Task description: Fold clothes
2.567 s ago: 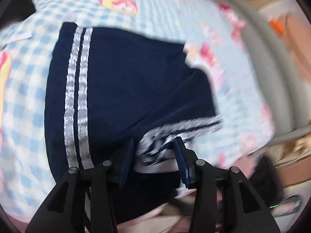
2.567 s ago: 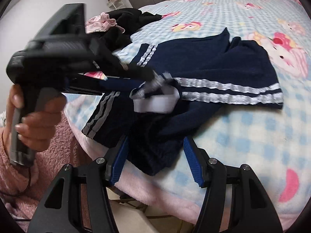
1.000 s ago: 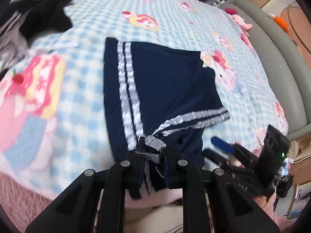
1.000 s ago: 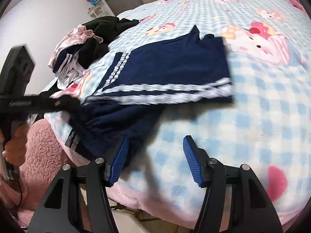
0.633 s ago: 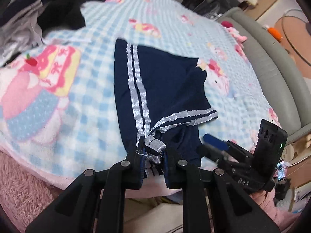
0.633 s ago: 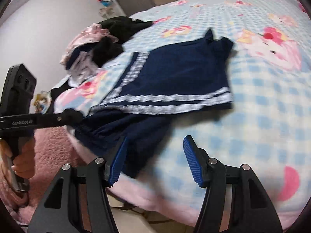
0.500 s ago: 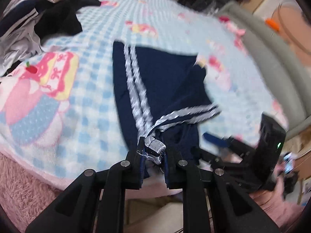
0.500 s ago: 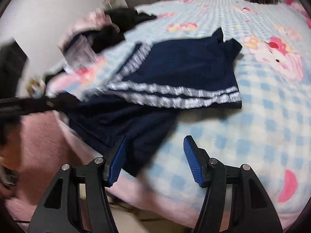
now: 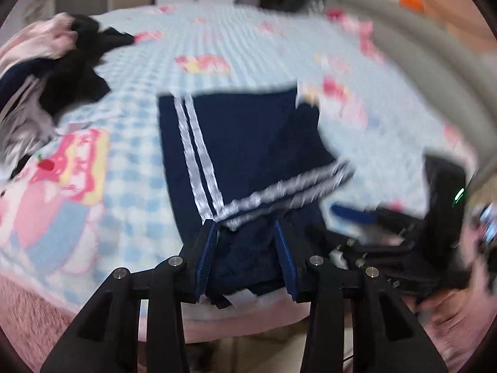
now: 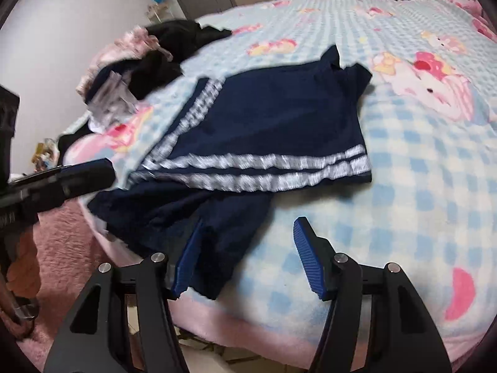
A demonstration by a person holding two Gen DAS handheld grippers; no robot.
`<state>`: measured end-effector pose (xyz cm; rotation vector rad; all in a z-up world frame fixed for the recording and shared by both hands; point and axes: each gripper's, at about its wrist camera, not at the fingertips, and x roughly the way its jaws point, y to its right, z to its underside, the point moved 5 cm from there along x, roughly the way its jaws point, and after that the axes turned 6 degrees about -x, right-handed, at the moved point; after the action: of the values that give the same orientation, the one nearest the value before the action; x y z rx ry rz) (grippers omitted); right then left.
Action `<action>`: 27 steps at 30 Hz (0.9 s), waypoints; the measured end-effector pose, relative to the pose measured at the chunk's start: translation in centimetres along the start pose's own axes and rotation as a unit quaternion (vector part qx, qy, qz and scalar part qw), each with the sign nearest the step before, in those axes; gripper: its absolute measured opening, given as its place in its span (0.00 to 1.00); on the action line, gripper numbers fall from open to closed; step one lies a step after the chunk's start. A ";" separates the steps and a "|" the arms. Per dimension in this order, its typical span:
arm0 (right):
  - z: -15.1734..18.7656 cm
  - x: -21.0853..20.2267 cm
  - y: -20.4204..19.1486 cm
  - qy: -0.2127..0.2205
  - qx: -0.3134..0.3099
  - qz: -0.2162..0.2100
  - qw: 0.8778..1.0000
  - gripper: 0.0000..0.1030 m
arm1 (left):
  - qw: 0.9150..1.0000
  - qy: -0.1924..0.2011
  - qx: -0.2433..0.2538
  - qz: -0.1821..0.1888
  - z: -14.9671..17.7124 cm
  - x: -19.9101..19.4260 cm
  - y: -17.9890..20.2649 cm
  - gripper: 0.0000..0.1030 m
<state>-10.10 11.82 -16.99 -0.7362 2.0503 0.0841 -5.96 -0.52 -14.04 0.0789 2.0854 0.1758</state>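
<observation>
Navy shorts [image 9: 248, 136] with paired white stripes lie folded on the blue checked blanket [image 9: 133, 161], one end hanging over the near bed edge. My left gripper [image 9: 245, 248] is just above that end. Its jaws are opening, with navy cloth showing between them and neither pad pressing on it. In the right wrist view the shorts [image 10: 279, 118] lie ahead. My right gripper [image 10: 248, 242] is open over their near fold and the blanket [image 10: 403, 217], gripping nothing. The left gripper [image 10: 90, 171] enters from the left there. The right gripper [image 9: 351, 214] shows at the right in the left wrist view.
A heap of black, pink and white clothes [image 10: 149, 62] sits at the bed's far left corner [image 9: 52, 71]. A grey padded rim [image 9: 419, 62] borders the bed on the right. Pink fleece [image 10: 68, 248] covers the near bed edge. A person's hand [image 10: 21, 264] holds the left gripper's handle.
The left gripper was shut on the shorts' striped corner and has now let go, its jaws spread apart. The cloth lies on the bed edge. The right gripper stayed open.
</observation>
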 end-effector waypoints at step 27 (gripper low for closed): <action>0.0 -5.9 11.0 0.076 0.179 0.018 0.981 0.61 | 0.990 0.040 0.126 0.041 -5.0 1.2 7.7 0.45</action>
<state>-13.60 23.61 -14.71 -0.4920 2.1439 -0.3218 -10.98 6.78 -11.40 0.3147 2.1769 -0.0370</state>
